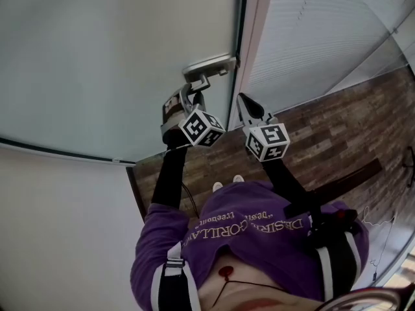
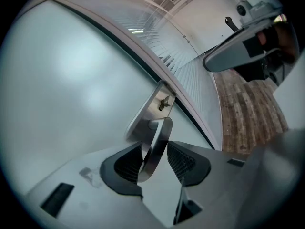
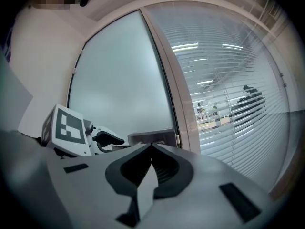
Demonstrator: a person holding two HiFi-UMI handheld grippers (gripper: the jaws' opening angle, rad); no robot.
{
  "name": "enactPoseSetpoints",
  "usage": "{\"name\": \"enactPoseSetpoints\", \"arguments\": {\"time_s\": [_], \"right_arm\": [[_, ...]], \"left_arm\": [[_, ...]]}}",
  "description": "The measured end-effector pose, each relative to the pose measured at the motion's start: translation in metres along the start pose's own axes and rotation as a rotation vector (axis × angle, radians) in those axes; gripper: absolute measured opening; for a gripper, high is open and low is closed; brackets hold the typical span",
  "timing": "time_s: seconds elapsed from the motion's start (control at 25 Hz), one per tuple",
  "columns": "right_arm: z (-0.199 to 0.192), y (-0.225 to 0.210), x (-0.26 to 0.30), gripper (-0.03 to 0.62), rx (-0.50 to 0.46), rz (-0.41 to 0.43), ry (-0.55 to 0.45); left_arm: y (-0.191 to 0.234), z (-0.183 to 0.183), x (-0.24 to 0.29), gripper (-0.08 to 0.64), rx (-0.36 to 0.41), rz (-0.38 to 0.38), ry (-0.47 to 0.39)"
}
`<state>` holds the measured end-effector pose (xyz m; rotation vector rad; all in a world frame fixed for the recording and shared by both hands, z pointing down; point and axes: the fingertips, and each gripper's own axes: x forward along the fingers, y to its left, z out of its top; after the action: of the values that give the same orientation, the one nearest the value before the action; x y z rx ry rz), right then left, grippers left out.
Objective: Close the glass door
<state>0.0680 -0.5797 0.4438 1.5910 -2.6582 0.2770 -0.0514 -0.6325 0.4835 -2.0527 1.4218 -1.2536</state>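
Observation:
The frosted glass door (image 1: 117, 57) fills the left of the head view, its edge against the pale frame (image 1: 251, 50). A steel lock plate (image 1: 209, 65) near that edge carries a curved lever handle (image 2: 156, 147). My left gripper (image 1: 194, 91) is at this handle. In the left gripper view its jaws (image 2: 155, 155) are shut on the lever, with a ribbed pad on each side. My right gripper (image 1: 241, 100) hangs just right of the left one, in front of the frame, touching nothing. In the right gripper view its jaws (image 3: 151, 149) are shut and empty, and the door (image 3: 119, 89) is ahead.
Right of the frame (image 3: 169, 89) stands a glass wall with slatted blinds (image 1: 324, 31). A wood-plank floor (image 1: 337, 135) lies below. A white wall (image 1: 58, 225) is at the lower left. The person's purple top (image 1: 259, 238) fills the bottom of the head view.

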Motion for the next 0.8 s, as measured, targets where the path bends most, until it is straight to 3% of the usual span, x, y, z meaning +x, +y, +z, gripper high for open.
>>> {"name": "enactPoseSetpoints", "arguments": {"time_s": [0.12,0.28,0.36,0.52,0.56,0.72,0.8], "right_arm": [[-0.001,0.000,-0.002,-0.009,-0.002,0.000,0.000],[0.002,0.006,-0.005,-0.009,-0.003,0.014,-0.006],[0.002,0.009,-0.004,-0.009,-0.003,0.025,-0.006],[0.001,0.016,-0.003,-0.009,0.005,0.045,0.000],[0.001,0.017,-0.004,-0.009,0.003,0.047,0.000],[0.002,0.018,-0.006,-0.009,-0.002,0.048,-0.002],[0.002,0.018,-0.007,-0.009,-0.002,0.049,-0.004]], "left_arm": [[0.006,-0.005,-0.017,0.155,-0.028,0.076,-0.029],[0.016,-0.016,-0.041,0.155,-0.210,0.120,-0.072],[0.012,-0.020,-0.049,0.153,-0.345,0.098,-0.103],[0.002,-0.023,-0.070,0.002,-0.654,0.066,-0.188],[0.001,-0.023,-0.076,0.002,-0.730,0.068,-0.210],[0.009,-0.034,-0.101,0.002,-1.084,0.163,-0.321],[0.011,-0.040,-0.108,0.002,-1.198,0.205,-0.359]]}}
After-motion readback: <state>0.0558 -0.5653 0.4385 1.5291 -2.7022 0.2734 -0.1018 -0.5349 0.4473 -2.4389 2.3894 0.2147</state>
